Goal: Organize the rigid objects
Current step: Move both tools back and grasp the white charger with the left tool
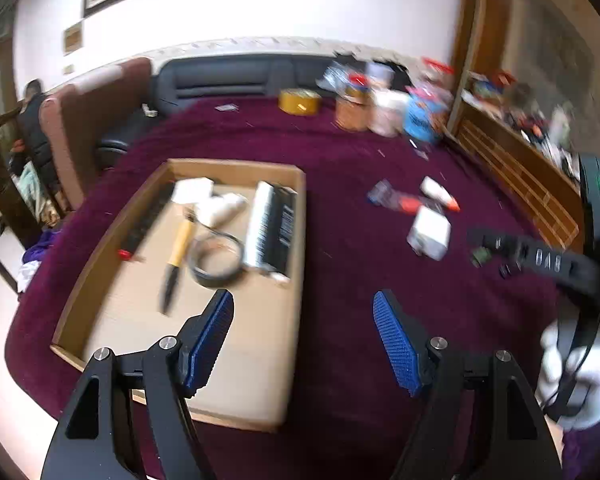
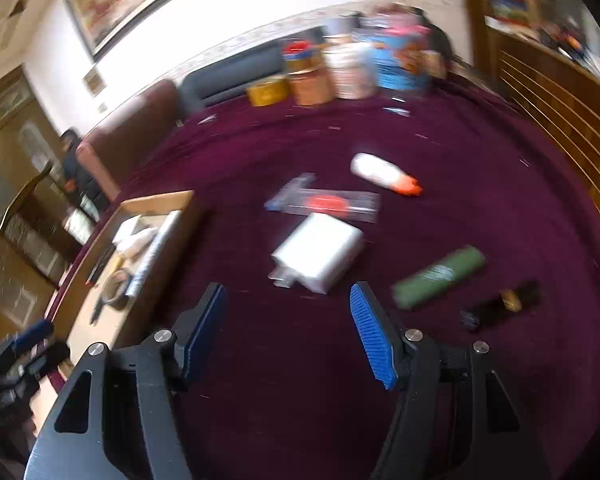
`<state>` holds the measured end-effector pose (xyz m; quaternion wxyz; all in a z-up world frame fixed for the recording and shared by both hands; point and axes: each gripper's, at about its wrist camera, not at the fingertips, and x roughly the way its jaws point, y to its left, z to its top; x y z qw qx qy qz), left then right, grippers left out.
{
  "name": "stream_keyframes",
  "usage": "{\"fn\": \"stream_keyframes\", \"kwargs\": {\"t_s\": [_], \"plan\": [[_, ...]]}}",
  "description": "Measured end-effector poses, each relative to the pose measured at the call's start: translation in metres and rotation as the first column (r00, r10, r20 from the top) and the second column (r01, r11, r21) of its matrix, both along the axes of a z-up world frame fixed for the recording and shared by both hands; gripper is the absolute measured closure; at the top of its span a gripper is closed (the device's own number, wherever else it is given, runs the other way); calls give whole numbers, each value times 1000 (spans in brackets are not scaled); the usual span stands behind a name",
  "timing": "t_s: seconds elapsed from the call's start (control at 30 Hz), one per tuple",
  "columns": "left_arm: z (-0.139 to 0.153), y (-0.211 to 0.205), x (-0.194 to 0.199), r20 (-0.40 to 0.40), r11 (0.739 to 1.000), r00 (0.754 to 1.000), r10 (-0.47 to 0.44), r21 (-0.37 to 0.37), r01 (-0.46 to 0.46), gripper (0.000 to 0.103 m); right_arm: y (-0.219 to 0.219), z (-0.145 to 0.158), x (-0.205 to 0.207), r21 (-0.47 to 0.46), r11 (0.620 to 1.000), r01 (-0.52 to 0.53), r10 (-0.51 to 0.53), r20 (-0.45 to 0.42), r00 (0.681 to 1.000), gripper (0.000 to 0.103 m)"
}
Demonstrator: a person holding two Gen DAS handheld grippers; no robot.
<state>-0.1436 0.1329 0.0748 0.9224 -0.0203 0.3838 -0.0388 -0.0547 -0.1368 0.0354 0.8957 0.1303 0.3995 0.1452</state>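
Observation:
A cardboard tray [image 1: 112, 236] on the purple cloth holds a yellow-handled knife [image 1: 176, 258], a cable coil [image 1: 216, 258], a black and silver box [image 1: 272, 226] and white items. My left gripper [image 1: 304, 312] is open and empty above the tray's right edge. My right gripper [image 2: 288, 304] is open and empty, just short of a white charger block [image 2: 320, 252]. Beyond it lie a clear blister pack [image 2: 328, 202] and a white bottle with orange cap [image 2: 384, 172]. A green cylinder [image 2: 440, 276] and a small dark object [image 2: 500, 306] lie to the right. The tray shows in the right wrist view [image 2: 100, 304] too.
Jars and tins [image 2: 340, 68] stand at the table's far edge, with a yellow tape roll [image 1: 300, 102]. A wooden cabinet [image 2: 560, 100] runs along the right. Sofa and chairs [image 1: 100, 108] are behind on the left. The other handheld unit [image 1: 596, 240] is at the right.

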Motion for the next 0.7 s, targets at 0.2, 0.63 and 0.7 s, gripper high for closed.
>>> {"fn": "stream_keyframes", "kwargs": {"t_s": [0.2,0.63,0.7], "plan": [[-14,-46,-1,-51,993,996,-68,94,72,36,-50,-4,-6,3,996,87,-87,14,996,39],[-41,-79,16,-145,977,986,-83,183,109,36,-86,-25,18,34,991,132,-131,-48,990,39],[-44,-80,20,-155,977,984,-85,182,113,36,-84,-28,22,33,991,127,-125,-56,991,39]]}}
